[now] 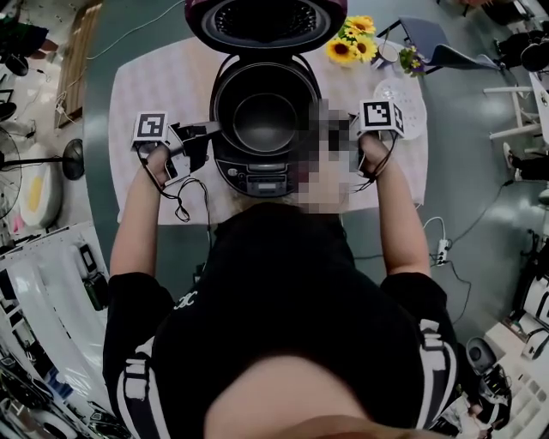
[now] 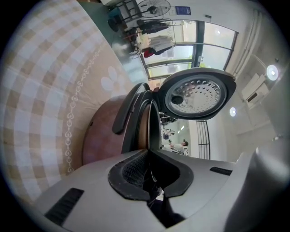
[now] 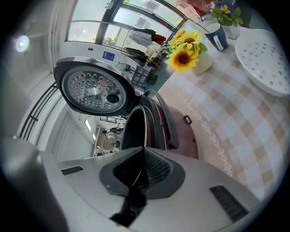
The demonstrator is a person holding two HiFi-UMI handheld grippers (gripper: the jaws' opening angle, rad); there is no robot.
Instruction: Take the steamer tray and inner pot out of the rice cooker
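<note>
The rice cooker (image 1: 266,177) stands on the table with its lid (image 1: 266,21) swung up. The dark inner pot (image 1: 264,120) sits inside it. My left gripper (image 1: 210,130) is shut on the pot's left rim; in the left gripper view the thin rim (image 2: 146,131) runs straight into the closed jaws of the gripper (image 2: 147,156). My right gripper (image 3: 142,158) is likewise shut on the pot's right rim (image 3: 144,129). In the head view a mosaic patch hides its jaws, and only its marker cube (image 1: 382,116) shows. The white perforated steamer tray (image 1: 405,110) lies on the table to the cooker's right.
A checked tablecloth (image 1: 163,77) covers the table. A vase of sunflowers (image 1: 352,41) and a cup (image 3: 216,34) stand at the back right, near the steamer tray (image 3: 265,59). The cooker's carrying handle (image 2: 129,106) is folded back. A cable hangs at the table's front left.
</note>
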